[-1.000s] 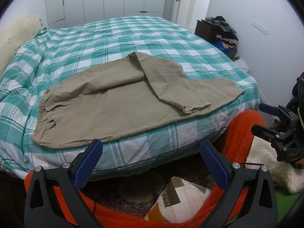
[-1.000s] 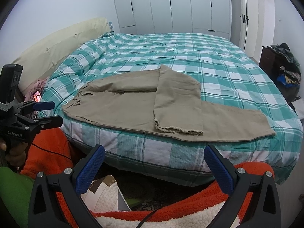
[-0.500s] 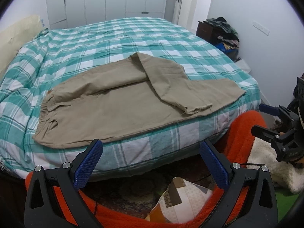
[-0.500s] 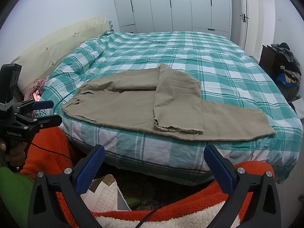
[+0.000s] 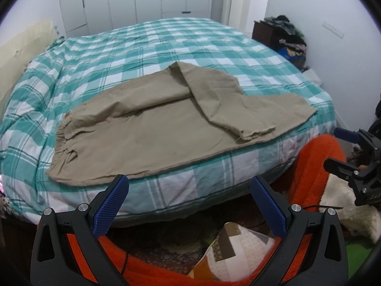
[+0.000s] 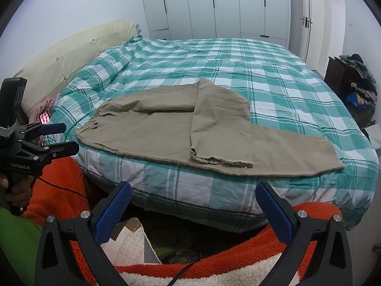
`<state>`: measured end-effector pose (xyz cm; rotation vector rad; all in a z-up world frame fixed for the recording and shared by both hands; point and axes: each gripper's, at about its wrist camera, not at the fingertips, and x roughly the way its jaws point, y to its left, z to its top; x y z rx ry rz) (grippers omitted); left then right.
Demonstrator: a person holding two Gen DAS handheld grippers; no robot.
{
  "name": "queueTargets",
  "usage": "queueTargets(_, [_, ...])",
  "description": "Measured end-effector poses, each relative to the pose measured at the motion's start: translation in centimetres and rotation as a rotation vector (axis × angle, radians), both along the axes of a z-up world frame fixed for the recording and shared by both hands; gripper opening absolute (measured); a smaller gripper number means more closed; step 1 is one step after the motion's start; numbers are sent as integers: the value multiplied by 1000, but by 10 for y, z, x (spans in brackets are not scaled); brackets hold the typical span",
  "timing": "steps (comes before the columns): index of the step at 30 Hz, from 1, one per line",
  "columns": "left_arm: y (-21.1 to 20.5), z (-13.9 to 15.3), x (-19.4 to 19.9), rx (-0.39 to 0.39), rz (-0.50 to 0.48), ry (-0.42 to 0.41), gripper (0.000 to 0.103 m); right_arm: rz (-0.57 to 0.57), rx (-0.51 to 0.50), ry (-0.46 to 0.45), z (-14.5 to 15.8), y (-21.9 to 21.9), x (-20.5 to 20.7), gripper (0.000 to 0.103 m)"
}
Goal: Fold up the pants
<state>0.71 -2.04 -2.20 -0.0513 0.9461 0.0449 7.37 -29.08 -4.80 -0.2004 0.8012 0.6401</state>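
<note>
Pants (image 5: 152, 128) lie flat near the bed (image 5: 166, 47) edge, one leg crossed over the other, within easy reach. Left gripper (image 5: 190, 205) and right gripper (image 6: 194, 205) wait off the bed, jaws wide and empty.

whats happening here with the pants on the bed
A person holds a two-finger gripper in each hand, facing a bed with a green checked cover. Tan pants lie flat near its front edge, waistband to the left; one leg is folded across the other, its frayed hem toward the front edge. The left gripper and right gripper are both open, short of the bed and holding nothing, so the pants are only partly folded.
</note>
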Motion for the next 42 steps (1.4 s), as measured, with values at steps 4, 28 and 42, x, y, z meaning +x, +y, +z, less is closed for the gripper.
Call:
queueTargets(4, [2,-2,0,29,13,9,102,5,-36,18,-5,7,2,103])
queueTargets(28, [20,-18,0,79,111,74,102,207,-231,0,-83,113,97,60])
queueTargets(42, [29,-51,22,68,120,189,102,248,-412,32,-96,119,172,4])
